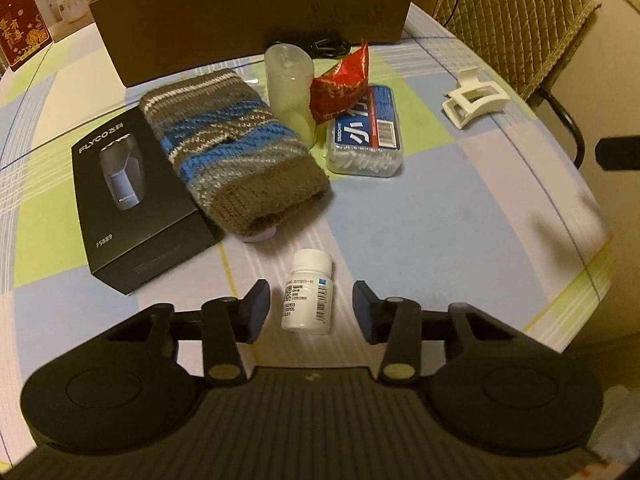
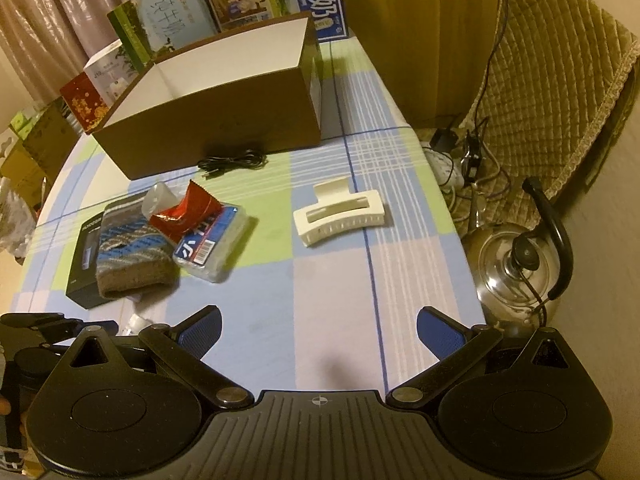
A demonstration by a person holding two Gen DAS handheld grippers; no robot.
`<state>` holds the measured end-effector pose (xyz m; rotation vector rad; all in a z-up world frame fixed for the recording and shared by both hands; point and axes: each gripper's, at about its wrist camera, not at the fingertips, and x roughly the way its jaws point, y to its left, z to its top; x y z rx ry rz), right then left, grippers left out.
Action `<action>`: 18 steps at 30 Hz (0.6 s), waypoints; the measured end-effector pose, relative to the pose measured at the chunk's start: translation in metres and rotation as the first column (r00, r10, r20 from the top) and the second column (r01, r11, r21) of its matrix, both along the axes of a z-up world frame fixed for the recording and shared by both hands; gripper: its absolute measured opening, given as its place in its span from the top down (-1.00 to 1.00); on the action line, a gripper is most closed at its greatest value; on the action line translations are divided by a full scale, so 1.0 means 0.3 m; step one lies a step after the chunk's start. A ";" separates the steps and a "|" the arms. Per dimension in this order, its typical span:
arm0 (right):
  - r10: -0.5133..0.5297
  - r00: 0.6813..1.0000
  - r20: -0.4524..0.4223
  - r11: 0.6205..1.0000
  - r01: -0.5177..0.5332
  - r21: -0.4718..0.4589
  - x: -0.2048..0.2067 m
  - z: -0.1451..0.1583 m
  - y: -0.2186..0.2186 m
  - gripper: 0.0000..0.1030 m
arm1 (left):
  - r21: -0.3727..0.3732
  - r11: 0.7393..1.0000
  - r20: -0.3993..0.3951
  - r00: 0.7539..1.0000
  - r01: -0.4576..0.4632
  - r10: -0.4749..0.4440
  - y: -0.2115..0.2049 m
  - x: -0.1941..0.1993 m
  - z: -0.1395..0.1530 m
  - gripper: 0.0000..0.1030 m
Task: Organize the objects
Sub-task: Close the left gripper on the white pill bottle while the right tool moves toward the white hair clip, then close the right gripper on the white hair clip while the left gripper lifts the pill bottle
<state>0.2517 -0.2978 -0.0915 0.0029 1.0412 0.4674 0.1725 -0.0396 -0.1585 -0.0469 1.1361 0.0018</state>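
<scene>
A small white pill bottle point(image 1: 308, 293) stands on the checked tablecloth between the fingers of my left gripper point(image 1: 310, 309), which is open and not touching it. Beyond lie a black shaver box point(image 1: 132, 196), a striped knitted piece point(image 1: 236, 144), a clear plastic cup point(image 1: 290, 88), a red snack packet point(image 1: 340, 86) and a cotton swab case point(image 1: 366, 136). A white hair claw point(image 1: 472, 98) lies at the right. My right gripper point(image 2: 318, 334) hangs open above bare cloth, with the hair claw point(image 2: 342, 216) ahead of it. An open cardboard box point(image 2: 212, 120) stands at the back.
A coiled black cable point(image 2: 234, 162) lies against the cardboard box. Printed cartons point(image 2: 172, 20) line the far table edge. A steel kettle point(image 2: 520, 268) and a padded chair point(image 2: 560, 92) stand beyond the table's right edge. My left gripper shows at the lower left of the right wrist view.
</scene>
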 end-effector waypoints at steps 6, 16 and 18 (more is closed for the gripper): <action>0.010 1.000 0.000 1.000 -0.010 -0.001 0.023 -0.010 -0.002 -0.97 | 0.015 1.000 -0.013 1.000 -0.007 0.007 -0.006 0.006 -0.020 0.57; 0.050 0.996 0.072 0.998 -0.052 0.024 0.097 -0.025 0.013 -0.97 | 0.030 0.998 0.081 0.996 -0.048 0.045 0.017 -0.043 0.099 0.57; 0.065 0.994 0.093 0.997 -0.068 0.030 0.118 -0.034 0.019 -0.97 | 0.030 0.997 0.110 0.991 -0.074 0.070 0.034 -0.054 0.139 0.57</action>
